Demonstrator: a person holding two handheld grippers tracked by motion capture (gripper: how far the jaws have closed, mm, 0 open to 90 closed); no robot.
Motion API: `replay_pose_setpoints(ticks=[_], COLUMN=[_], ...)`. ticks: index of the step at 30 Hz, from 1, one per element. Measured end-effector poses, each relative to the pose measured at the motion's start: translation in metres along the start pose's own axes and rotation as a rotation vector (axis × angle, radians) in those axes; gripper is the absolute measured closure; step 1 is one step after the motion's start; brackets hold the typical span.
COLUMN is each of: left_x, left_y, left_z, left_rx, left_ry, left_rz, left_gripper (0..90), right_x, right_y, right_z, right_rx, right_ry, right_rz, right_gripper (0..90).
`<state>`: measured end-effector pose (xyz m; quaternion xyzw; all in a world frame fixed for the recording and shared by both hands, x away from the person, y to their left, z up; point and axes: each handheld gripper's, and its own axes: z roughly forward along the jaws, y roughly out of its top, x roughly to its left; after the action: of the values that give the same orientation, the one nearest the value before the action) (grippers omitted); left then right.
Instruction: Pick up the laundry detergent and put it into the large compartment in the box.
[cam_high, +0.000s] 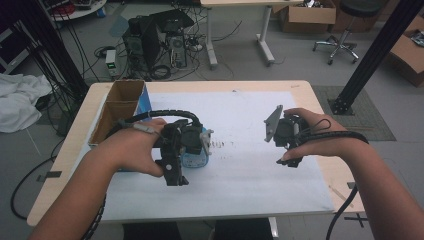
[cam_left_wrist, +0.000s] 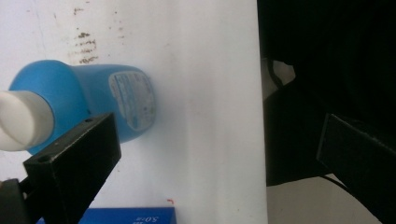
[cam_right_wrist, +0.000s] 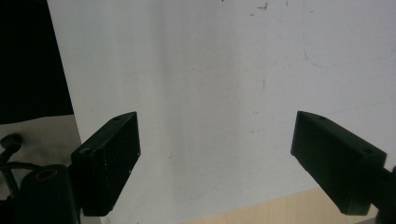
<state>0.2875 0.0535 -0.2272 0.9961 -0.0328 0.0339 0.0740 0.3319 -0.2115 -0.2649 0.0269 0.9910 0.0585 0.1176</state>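
Note:
A blue bottle (cam_left_wrist: 98, 100) with a white cap (cam_left_wrist: 23, 119) sits on the white sheet (cam_left_wrist: 205, 56), seen from above in the left gripper view. My left gripper (cam_left_wrist: 215, 135) hangs over it with its jaws wide apart. The left jaw crosses in front of the bottle's lower edge and nothing lies between the jaws. In the high view the left gripper (cam_high: 182, 155) is right over the bottle (cam_high: 196, 160). My right gripper (cam_high: 290, 145) is held over bare sheet right of centre. The right gripper (cam_right_wrist: 215, 126) is open and holds nothing.
An open cardboard box (cam_high: 117, 110) stands at the table's left edge. A flat blue carton (cam_left_wrist: 130, 215) lies close to the bottle on the near side. The white sheet (cam_high: 240, 190) covers most of the wooden table (cam_high: 345, 185). Computers, cables and chairs stand on the floor beyond.

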Motion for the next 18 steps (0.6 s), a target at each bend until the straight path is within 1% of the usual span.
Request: replay_pose_setpoints(ticks=[3,4,5,7,8,10,12,14,16,17,18], left_x=[0.003,0.006,0.007,0.008,0.009,0.013,0.014,0.017,0.019,0.020,0.024], left_y=[0.001,0.002,0.002,0.002,0.002,0.002,0.002,0.003,0.003,0.003,0.002], left_z=[-0.003,-0.006,-0.006,-0.007,-0.008,-0.011,-0.012,-0.014,-0.014,-0.015,-0.015], left_rx=[-0.002,-0.004,0.002,0.009,0.013,0.013,0.014,0.015,0.015,0.015,0.005], left_ry=[0.004,0.005,0.003,0.006,0.009,0.008,0.008,0.009,0.010,0.007,-0.001], left_rz=[-0.009,-0.009,-0.014,-0.011,-0.012,-0.022,-0.023,-0.037,-0.034,-0.038,-0.041], left_gripper=[0.2,0.2,0.2,0.2,0.2,0.2,0.1,0.2,0.2,0.2,0.1], right_x=[-0.001,-0.001,0.000,0.001,0.001,0.003,0.002,0.002,0.002,0.002,0.002], right_y=[-0.001,0.000,0.000,0.001,0.001,0.002,0.001,0.000,0.000,0.000,-0.001], right_z=[0.000,0.000,0.000,0.001,0.001,0.002,0.003,0.004,0.005,0.005,0.007], right_rx=[-0.001,-0.005,-0.004,-0.008,-0.001,-0.001,-0.005,-0.002,-0.001,-0.001,-0.005], right_ry=[-0.002,-0.010,-0.012,-0.011,-0.011,-0.011,-0.010,-0.007,-0.005,-0.005,-0.001], right_rz=[-0.002,-0.003,-0.003,-0.004,-0.011,-0.013,-0.014,-0.010,-0.008,-0.008,-0.006], right_gripper=[15.7,15.7,15.7,15.7,15.7,15.7,15.7,15.7,15.7,15.7,15.7])
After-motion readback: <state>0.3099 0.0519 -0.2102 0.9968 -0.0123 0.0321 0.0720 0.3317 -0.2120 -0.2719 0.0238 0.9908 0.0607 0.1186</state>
